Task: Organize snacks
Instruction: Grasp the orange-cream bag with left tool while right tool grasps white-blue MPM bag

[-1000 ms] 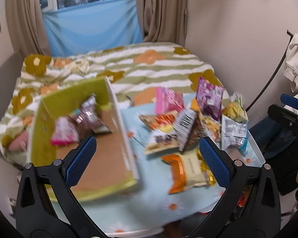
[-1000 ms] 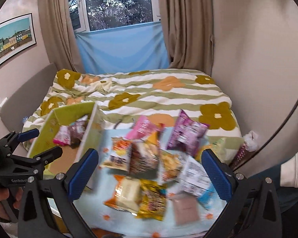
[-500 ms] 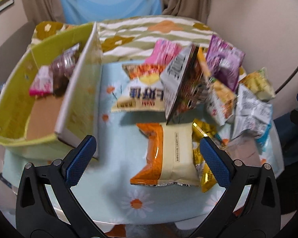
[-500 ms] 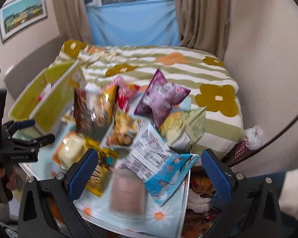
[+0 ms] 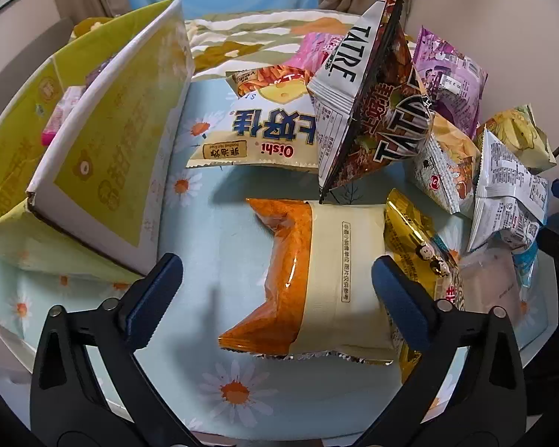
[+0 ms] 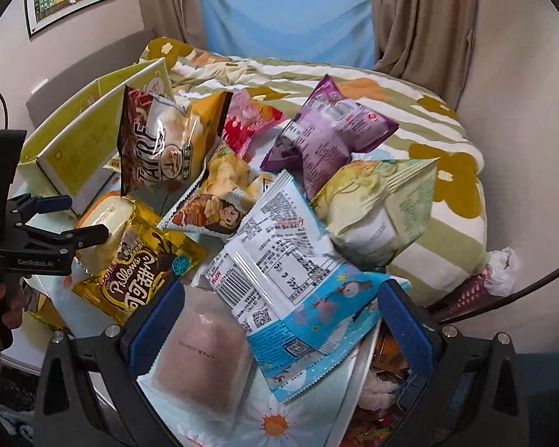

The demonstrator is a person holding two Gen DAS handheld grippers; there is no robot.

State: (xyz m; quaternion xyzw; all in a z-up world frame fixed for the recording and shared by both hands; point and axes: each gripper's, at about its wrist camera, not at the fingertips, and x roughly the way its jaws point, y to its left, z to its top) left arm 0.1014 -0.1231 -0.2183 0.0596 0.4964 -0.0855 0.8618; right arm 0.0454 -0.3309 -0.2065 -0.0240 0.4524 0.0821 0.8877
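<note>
You are holding your left gripper [image 5: 275, 273], its jaws apart and just closing in, around the orange-and-cream snack packet [image 5: 316, 279] at frame centre, pads not pressing. Above it are lying the white "Oishi" bag [image 5: 257, 134] and the dark "TATRE" bag [image 5: 376, 111]. Your right gripper [image 6: 279, 313] is gaping over the pale pink packet [image 6: 201, 365], beside the gold "Pillows" bag [image 6: 138, 272]. The yellow-green cardboard box [image 5: 93, 156] is sitting upper left.

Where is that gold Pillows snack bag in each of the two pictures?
Left wrist view: gold Pillows bag lies right of centre, partly under the orange-and-cream packet.
Right wrist view: gold Pillows bag lies lower left, label readable.
Shared landmark: the tall brown TATRE bag stands behind it.
</note>
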